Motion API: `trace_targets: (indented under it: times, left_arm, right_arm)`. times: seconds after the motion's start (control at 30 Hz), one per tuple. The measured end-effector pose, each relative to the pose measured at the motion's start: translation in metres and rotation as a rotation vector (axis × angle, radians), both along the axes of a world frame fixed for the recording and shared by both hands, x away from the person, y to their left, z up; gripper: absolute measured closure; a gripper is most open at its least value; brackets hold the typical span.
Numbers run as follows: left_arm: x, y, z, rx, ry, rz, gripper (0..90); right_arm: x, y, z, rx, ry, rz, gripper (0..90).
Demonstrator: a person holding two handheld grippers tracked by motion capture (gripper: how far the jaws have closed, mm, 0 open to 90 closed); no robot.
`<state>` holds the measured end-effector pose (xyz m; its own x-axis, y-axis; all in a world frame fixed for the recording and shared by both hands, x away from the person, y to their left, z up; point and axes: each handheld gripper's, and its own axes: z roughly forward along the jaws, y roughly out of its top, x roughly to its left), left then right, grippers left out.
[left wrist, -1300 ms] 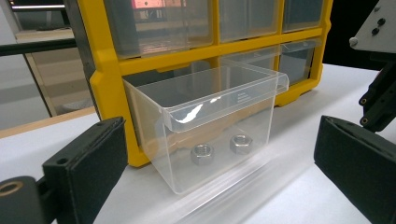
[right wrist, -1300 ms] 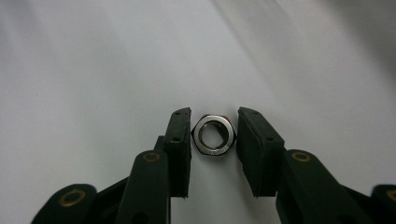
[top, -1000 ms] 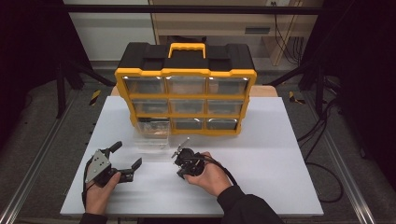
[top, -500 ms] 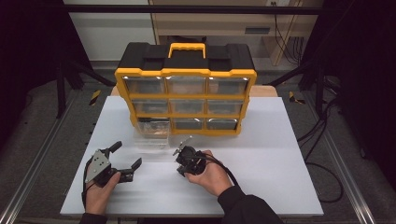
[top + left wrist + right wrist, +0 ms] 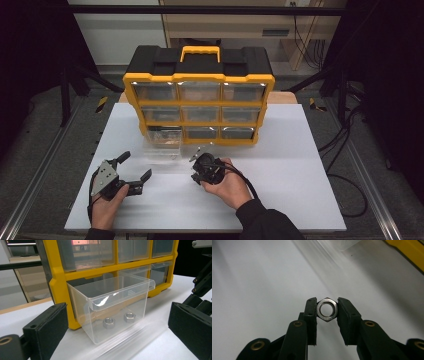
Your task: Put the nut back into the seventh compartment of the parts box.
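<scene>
In the right gripper view, the right gripper (image 5: 327, 310) is pinching a steel hex nut (image 5: 327, 310) flat-side-on between its two fingers (image 5: 311, 312), the nut's bore facing the camera and the white bench (image 5: 249, 290) lying beyond it. The high view is showing that same gripper (image 5: 202, 162) in the person's right hand (image 5: 227, 185), just short of a clear drawer (image 5: 162, 142) pulled out of the yellow organizer (image 5: 200, 80), though the nut is too small to make out there. In the left gripper view, the left gripper (image 5: 117, 330) is holding its fingers (image 5: 47, 327) spread wide with nothing between them, and straight ahead of them the drawer (image 5: 112, 305) is sitting on the bench against the organizer (image 5: 57, 282), two more nuts (image 5: 109, 322) lying side by side on its floor. From above, the left gripper (image 5: 132, 172) is lying near the drawer, apart from it, left of the right gripper.
</scene>
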<state>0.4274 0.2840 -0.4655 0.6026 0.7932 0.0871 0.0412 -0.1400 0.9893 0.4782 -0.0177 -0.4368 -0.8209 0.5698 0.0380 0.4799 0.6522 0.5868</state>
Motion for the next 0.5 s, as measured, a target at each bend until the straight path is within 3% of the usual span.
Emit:
trace_targets:
  times: [0.5]
  left_arm:
    - [0.0001,-0.0005,-0.0002,-0.001,0.001,0.0,2.4]
  right_arm:
    - [0.0014,-0.0082,0.0088,0.062,-0.035,-0.03,69.8]
